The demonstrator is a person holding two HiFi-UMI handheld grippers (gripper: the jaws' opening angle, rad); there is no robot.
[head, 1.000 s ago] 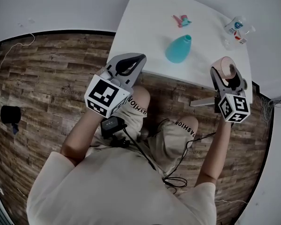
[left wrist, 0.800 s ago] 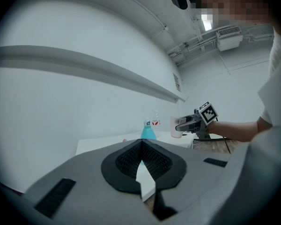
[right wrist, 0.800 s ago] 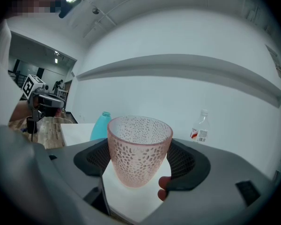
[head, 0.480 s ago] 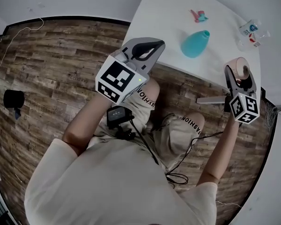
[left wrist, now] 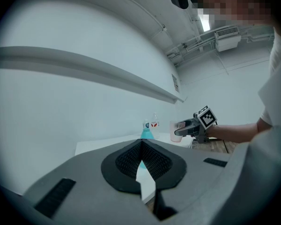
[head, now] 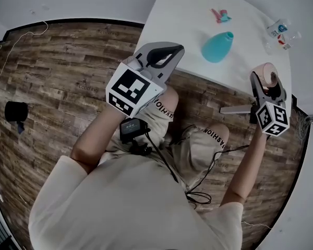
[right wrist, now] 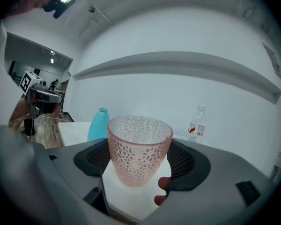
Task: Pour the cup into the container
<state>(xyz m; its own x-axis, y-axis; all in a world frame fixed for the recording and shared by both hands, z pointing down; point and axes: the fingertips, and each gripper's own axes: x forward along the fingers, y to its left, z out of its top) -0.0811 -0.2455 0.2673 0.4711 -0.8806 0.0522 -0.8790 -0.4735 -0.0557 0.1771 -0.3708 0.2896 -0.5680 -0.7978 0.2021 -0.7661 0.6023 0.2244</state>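
Observation:
A pink dimpled cup (head: 263, 69) stands upright in my right gripper (head: 265, 83), by the white table's (head: 188, 14) near right corner. In the right gripper view the jaws' black pads press both sides of the cup (right wrist: 139, 139), and my right gripper (right wrist: 140, 161) is shut on it. A teal bottle-shaped container (head: 217, 47) stands on the table to the cup's left, also showing as the teal container (right wrist: 98, 124) beyond the left jaw. My left gripper (head: 175, 50) hovers at the table's near left edge, shut and empty, pointing toward the container (left wrist: 146, 133).
A clear water bottle (head: 279, 29) with a label stands at the table's far right, also seen as the bottle (right wrist: 197, 121). A small pink and teal item (head: 220, 16) lies behind the container. A black object (head: 14, 111) sits on the wooden floor at left.
The head view has swung, so everything sits further right and higher. Both grippers keep nearly the same places relative to the table. The cup stays gripped.

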